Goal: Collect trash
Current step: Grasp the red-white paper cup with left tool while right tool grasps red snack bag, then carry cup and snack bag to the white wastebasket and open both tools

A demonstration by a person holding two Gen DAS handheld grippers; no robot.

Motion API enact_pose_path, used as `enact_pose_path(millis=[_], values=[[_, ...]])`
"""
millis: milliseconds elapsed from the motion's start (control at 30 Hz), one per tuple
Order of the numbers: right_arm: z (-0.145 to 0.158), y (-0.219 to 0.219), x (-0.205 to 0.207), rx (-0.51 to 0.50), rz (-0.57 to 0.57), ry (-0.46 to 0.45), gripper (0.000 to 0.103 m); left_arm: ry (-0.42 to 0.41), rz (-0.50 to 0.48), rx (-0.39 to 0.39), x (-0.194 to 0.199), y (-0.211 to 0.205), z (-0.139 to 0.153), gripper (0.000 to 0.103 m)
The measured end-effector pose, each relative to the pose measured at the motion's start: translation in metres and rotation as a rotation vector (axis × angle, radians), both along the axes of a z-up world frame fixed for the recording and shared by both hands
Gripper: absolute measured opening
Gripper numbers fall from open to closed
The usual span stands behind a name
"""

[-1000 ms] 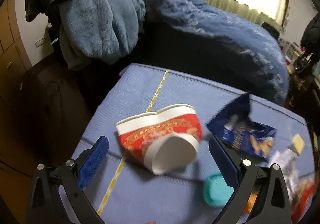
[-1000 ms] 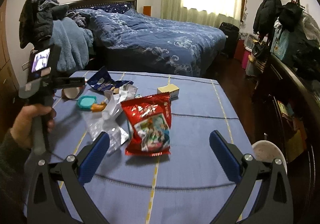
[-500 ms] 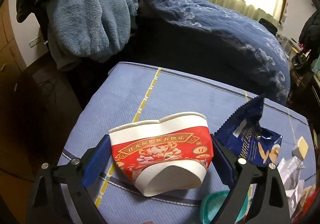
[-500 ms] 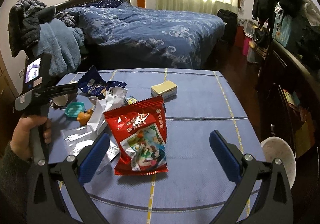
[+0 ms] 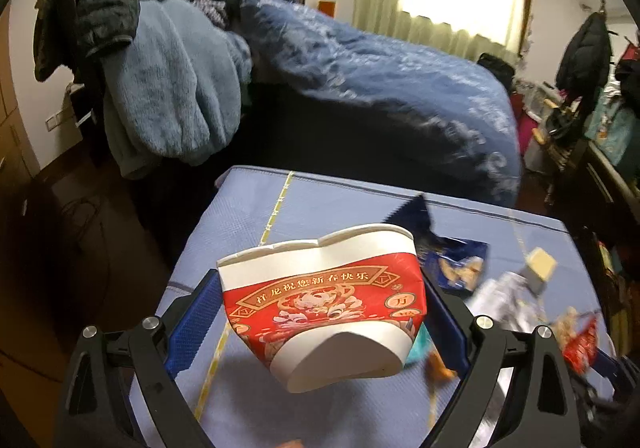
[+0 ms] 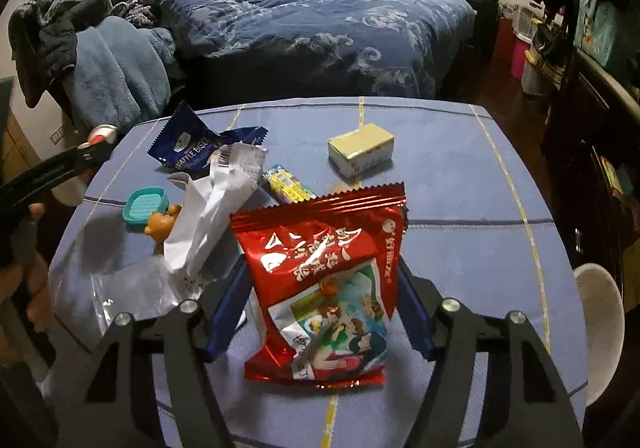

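A squashed red and white paper bowl [image 5: 316,260] hangs tilted above the blue tablecloth [image 5: 248,224], casting a shadow below it. My left gripper [image 5: 320,284] is shut on it, its blue pads pressing both sides. A red snack bag [image 6: 320,240] lies flat on the cloth in the right wrist view. My right gripper [image 6: 320,272] straddles the bag's lower half and its jaws are closing. The pads stand at the bag's side edges, and the bag shows no squeeze. The left gripper's arm [image 6: 60,168] and a person's hand [image 6: 24,256] show at the left edge.
On the table lie a dark blue biscuit wrapper [image 6: 188,148], a crumpled white wrapper [image 6: 224,208], a teal lid [image 6: 144,204], a clear plastic bag [image 6: 120,288], a small striped packet [image 6: 286,184] and a yellow box [image 6: 360,150]. A bed [image 6: 320,28] stands behind; a white stool [image 6: 598,320] right.
The left gripper shut on the paper bowl and lifted it off the cloth. The right gripper came down over the red snack bag and its jaws narrowed around it.
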State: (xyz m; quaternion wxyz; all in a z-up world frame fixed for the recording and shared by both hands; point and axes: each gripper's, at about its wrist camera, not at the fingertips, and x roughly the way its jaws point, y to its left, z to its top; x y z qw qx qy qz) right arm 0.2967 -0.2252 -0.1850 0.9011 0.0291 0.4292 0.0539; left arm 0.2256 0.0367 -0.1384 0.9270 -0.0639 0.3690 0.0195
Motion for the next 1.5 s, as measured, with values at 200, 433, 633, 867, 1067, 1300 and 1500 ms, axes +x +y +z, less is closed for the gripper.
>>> enact_pose_path(millis=[200,433,633,867,1067,1300,1500], values=[[0.015,-0.016,-0.033,0.039,-0.021,-0.052,0.053,-0.061,-0.042,-0.041,-0.028,-0.013,0.034,0.093],[0.027,-0.035,-0.078,0.083,-0.024,-0.08,0.053,-0.102,-0.096,-0.074,-0.065,-0.037,0.057,0.094],[0.031,-0.059,-0.117,0.118,-0.037,-0.103,0.053,-0.11,-0.186,-0.104,-0.078,-0.073,0.059,0.094],[0.035,-0.099,-0.154,0.148,-0.087,-0.141,0.053,-0.121,-0.33,-0.106,-0.066,-0.133,0.057,0.094],[0.035,-0.147,-0.173,0.166,-0.178,-0.169,0.053,-0.124,-0.449,-0.105,-0.054,-0.195,0.055,0.094],[0.025,-0.221,-0.189,0.166,-0.34,-0.187,0.053,-0.116,-0.619,-0.086,-0.044,-0.279,0.051,0.094],[0.01,-0.276,-0.202,0.15,-0.469,-0.189,0.053,-0.097,-0.748,-0.057,-0.037,-0.353,0.04,0.094]])
